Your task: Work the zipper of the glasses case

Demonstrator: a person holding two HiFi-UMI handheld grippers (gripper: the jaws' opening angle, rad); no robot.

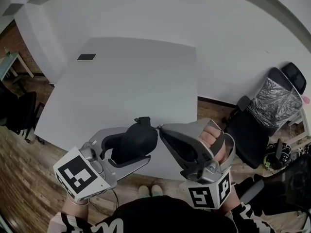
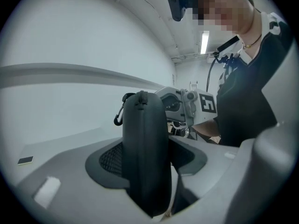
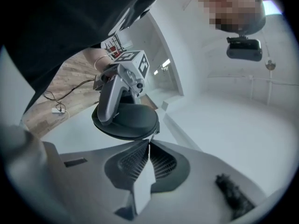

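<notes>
A black zip-up glasses case (image 1: 138, 141) is held in the air above the table's near edge. My left gripper (image 1: 130, 148) is shut on it, one finger on each broad side; in the left gripper view the case (image 2: 145, 148) stands on edge between the pads (image 2: 110, 160), with a small clip loop (image 2: 118, 118) at its far end. My right gripper (image 1: 162, 128) comes in from the right with its jaws shut. In the right gripper view its tips (image 3: 149, 144) pinch the small metal zipper pull (image 3: 153, 133) at the rim of the case (image 3: 128, 120).
A white table (image 1: 126, 81) lies below and ahead, with a flat dark object (image 1: 86, 57) at its far left corner. A black office chair (image 1: 269, 113) stands to the right on the wood floor. The person's body is close behind both grippers.
</notes>
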